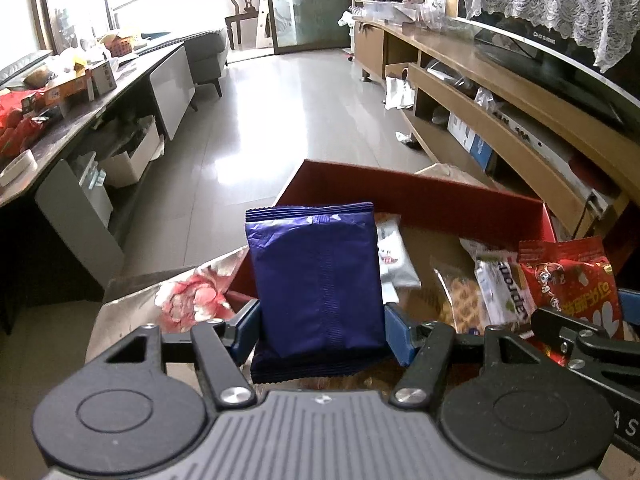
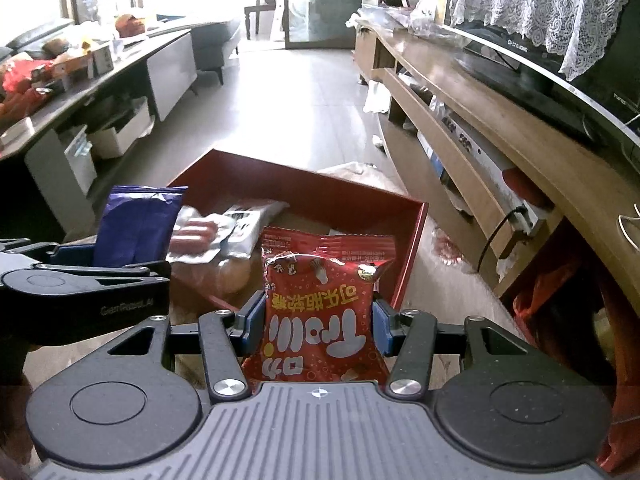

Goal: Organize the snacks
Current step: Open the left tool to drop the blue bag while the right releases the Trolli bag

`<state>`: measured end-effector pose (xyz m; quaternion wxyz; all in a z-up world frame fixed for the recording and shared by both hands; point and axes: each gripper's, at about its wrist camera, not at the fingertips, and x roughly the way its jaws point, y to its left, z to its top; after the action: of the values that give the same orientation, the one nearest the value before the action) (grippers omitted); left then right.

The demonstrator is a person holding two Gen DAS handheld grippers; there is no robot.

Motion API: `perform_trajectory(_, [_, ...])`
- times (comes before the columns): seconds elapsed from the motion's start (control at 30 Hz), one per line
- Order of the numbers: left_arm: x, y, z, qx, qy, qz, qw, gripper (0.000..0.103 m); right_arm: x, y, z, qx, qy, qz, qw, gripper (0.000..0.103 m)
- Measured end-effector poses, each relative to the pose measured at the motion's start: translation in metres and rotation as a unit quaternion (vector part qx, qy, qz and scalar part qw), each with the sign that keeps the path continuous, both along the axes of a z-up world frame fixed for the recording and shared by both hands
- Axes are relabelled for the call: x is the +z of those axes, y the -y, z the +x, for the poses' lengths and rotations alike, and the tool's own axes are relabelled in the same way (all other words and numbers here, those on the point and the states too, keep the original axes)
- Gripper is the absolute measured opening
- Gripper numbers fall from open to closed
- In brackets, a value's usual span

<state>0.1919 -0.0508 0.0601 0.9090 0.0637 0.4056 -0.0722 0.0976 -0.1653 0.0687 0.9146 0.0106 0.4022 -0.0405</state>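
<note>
Between the blue pads of the left hand-held gripper (image 1: 322, 320) stands a purple snack packet (image 1: 316, 280), upright, clamped across its lower half with its crimped top edge free. Beside it, the right hand-held gripper (image 2: 318, 318) pinches a red snack packet (image 2: 322, 312) the same way, its print upside down to the camera. Both packets hang over the near side of a red-walled cardboard box (image 2: 304, 184), which looks like the place where the snacks belong.

Inside the box already lie a sausage pack (image 2: 196, 240) and a silver-white pouch (image 2: 244, 232) toward the far left, and the left wrist view shows a clear bag of waffle-like biscuits (image 1: 460, 300) and a white-green sachet (image 1: 504, 292) near the front.

The step in hand appears to be carrying these 2 packets in to be laid down. To do it well, I would keep both grips steady until each packet is low over a bare patch of the cardboard floor, lower the purple one toward the left and the red one toward the right so the 2 tools do not cross, and let go only once the bottom edge rests, so neither packet flips onto the others.

Around the box are a pale tiled floor (image 1: 256, 120), a wooden TV cabinet (image 1: 500, 92) on the right and a cluttered desk (image 1: 76, 120) on the left.
</note>
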Motion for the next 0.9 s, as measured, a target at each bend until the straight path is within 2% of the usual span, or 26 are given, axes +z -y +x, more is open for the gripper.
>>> perform_trajectory(0.9, [-0.021, 0.026, 0.062, 0.009, -0.003, 0.015, 0.9998, 0.068, -0.024, 0.021, 0.069, -0.011, -0.017, -0.005, 1.000, 0.060])
